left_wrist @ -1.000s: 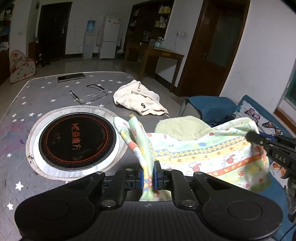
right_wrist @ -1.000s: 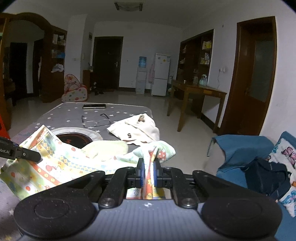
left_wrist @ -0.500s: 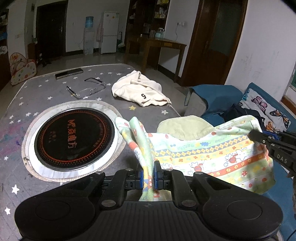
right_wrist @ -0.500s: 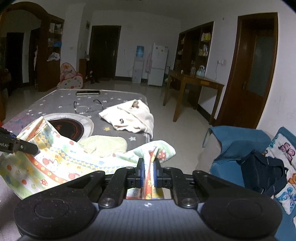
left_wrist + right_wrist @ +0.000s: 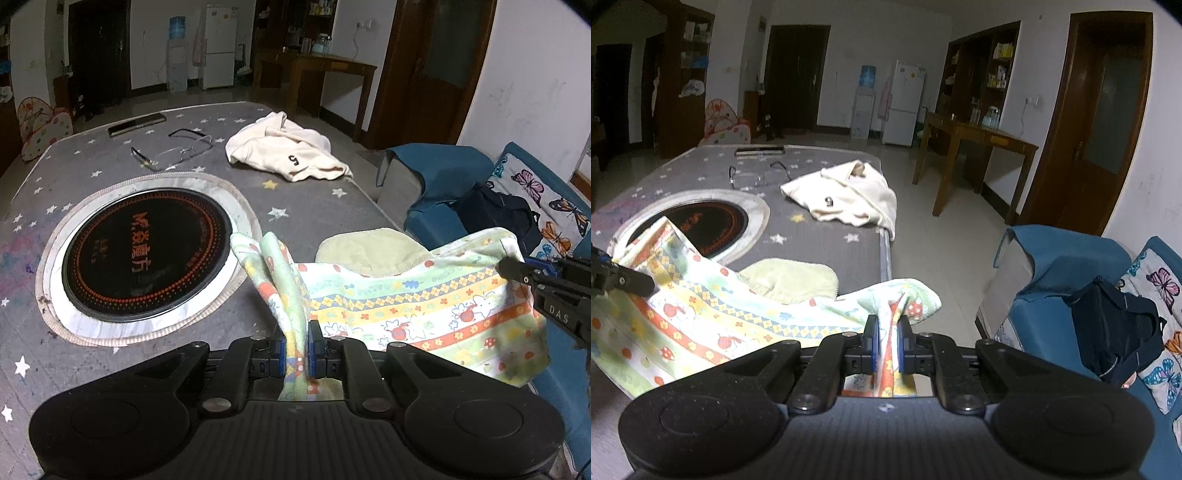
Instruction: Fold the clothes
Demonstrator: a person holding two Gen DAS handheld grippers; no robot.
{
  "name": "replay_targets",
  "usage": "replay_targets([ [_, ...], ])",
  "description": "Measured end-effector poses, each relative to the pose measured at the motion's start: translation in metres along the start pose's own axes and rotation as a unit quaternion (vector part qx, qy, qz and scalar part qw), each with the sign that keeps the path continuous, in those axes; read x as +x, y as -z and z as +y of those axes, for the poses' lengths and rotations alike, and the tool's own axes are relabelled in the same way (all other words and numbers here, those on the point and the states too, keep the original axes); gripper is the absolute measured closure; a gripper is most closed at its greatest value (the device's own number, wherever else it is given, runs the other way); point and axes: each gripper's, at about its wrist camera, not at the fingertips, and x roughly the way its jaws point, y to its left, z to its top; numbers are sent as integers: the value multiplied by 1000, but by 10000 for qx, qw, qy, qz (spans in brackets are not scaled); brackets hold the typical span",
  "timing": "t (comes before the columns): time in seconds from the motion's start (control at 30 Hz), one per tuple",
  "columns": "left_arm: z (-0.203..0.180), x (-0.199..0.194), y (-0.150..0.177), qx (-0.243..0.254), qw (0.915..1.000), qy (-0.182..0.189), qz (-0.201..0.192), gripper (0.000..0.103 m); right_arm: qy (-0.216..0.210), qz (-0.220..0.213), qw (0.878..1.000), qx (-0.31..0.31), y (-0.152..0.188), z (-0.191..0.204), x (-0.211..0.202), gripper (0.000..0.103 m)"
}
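With both grippers clamped on opposite ends of the printed cloth, looks like mid-fold: lifted and stretched, not laid down.

Left gripper: pressed together, pinching a bunched corner of the cloth between blue pads. Right gripper: same, pinching the other bunched corner. Each visible in the other's view as a dark fingertip on the cloth edge.

Cloth location: hanging slack between the two, off the near right corner of the grey starred table, partly over the pale green garment lying flat there. Cream garment crumpled further back, well apart. Round black cooktop to the left, just beside the held cloth.

Pose: both held low and roughly level, pointing forward over the table edge, right one past the table's side toward the blue sofa.

Next move, as judged: keep tension even, bring cloth over clear table area, lower flat or bring corners together. Which fold stage this is — can't tell. Risk: snagging the green garment underneath.
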Motion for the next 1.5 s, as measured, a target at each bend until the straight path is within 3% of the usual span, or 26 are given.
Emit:
replay_targets([
  [0.6, 8, 25, 12, 12, 9996, -98, 246, 90, 125, 267, 9995, 67, 14, -9, 25, 94],
  [1.2, 6, 36, 24, 15, 9990, -65, 436, 92, 262, 389, 9987, 196, 20, -22, 32, 86],
  [1.4, 6, 37, 26, 30, 9987, -51, 509, 92, 168, 383, 9990, 148, 24, -17, 26, 75],
  [1.5, 10, 36, 25, -52, 9985, -82, 532, 84, 88, 382, 9991, 150, 26, -12, 23, 67],
])
